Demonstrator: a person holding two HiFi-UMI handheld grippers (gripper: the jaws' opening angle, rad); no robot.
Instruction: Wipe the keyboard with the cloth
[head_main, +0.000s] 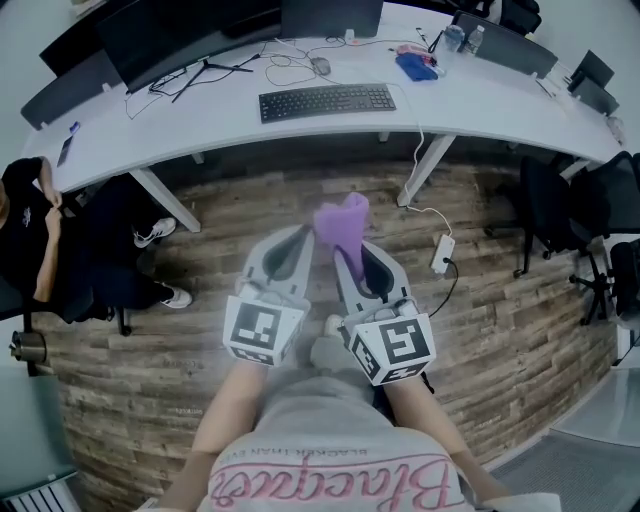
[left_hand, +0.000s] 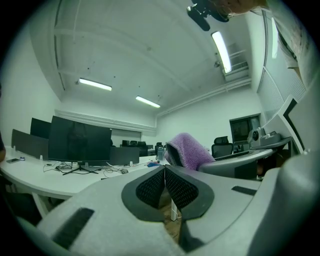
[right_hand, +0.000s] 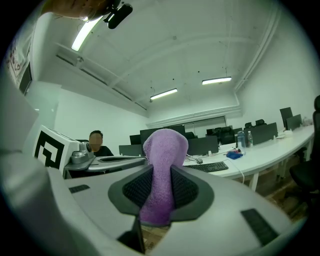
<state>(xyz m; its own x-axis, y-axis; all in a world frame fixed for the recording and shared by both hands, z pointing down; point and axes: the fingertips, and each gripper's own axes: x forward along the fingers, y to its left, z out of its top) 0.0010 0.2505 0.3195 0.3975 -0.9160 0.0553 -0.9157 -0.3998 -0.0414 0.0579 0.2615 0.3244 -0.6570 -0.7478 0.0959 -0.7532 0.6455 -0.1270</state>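
Purple fuzzy terry cloth (right_hand: 163, 165): soft, rough nap, between my right gripper (head_main: 358, 255) jaws. Gripper shell matt grey plastic; black dimpled pads (right_hand: 136, 190).

My left gripper (left_hand: 164, 169): same matt plastic.

Ahead of both: black matt plastic keyboard (head_main: 327, 101), smooth white desk (head_main: 200, 140).

Beneath: grained wood-plank floor (head_main: 250, 215).

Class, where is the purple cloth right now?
Head view, centre: the purple cloth is clamped in the right gripper, beside the left gripper, short of the keyboard.

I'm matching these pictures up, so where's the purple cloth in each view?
Head view: purple cloth centre, sticking out of the right gripper.
Left gripper view: cloth right of centre, beyond the shut jaws.
Right gripper view: cloth centre, clamped between the jaws.
Shared landmark: the white desk.
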